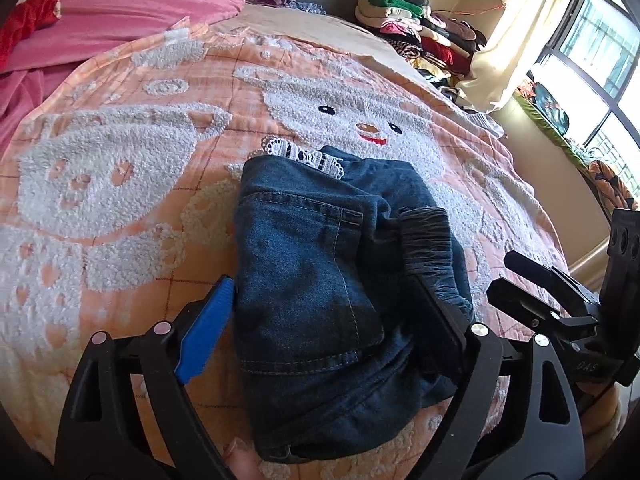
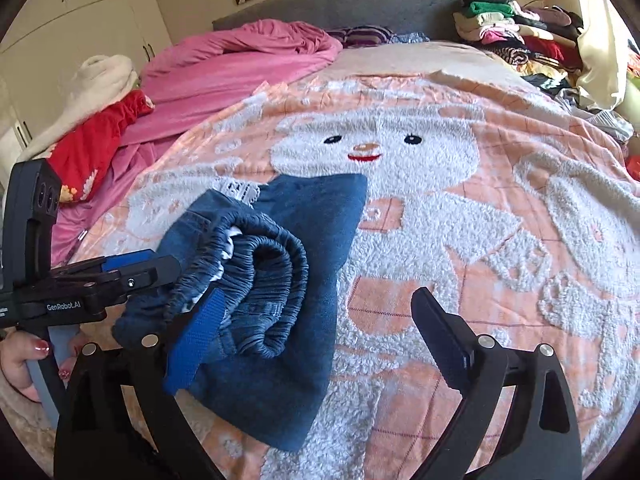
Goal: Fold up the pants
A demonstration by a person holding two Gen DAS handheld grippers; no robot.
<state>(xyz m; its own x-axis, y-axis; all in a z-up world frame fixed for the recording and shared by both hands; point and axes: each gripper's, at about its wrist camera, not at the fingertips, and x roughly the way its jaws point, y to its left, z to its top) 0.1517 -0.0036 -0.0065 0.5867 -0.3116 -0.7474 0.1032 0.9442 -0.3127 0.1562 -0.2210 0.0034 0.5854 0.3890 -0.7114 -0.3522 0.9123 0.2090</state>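
- Pants point(image 1: 320, 272): dark blue denim, folded into a compact bundle and lying on the bed's peach blanket point(image 1: 120, 184), just below the blanket's white bear face point(image 1: 360, 120). A strip of white lace trim point(image 1: 304, 156) shows at the bundle's far edge.
- Elastic waistband point(image 2: 260, 276): gathered and curled on top of the fold, at the bundle's near side in the right wrist view; the flat folded legs extend beyond and beneath it.
- Left hand-held gripper point(image 1: 332, 320): jaws wide apart. The bundle lies between them in the left wrist view. The blue pad point(image 1: 208, 328) stands just beside the denim's left edge; whether it touches cannot be told. The black finger point(image 1: 444, 328) overlaps the waistband's edge; pressing is not evident, and nothing is clamped.
- Right hand-held gripper point(image 2: 320, 328): jaws wide apart, clamped on nothing. Its blue pad point(image 2: 196, 344) sits in front of the curled waistband; its black finger point(image 2: 440, 340) is over bare blanket, well clear of the denim. The pants lie to the left of and ahead of this gripper's midline.
- Each hand-held gripper appears in the other's view: the right one point(image 1: 560, 308) just beside the bundle's right edge, the left one point(image 2: 100, 280) at the bundle's left.
- A person's hand point(image 2: 24, 364) with red-painted nails grips the left tool's handle at the lower left of the right wrist view.
- Surroundings: a pink quilt point(image 2: 240, 64) heaped at the head of the bed, a red garment point(image 2: 92, 148) beside it, and a stack of folded clothes point(image 1: 416, 28) at the far right corner.
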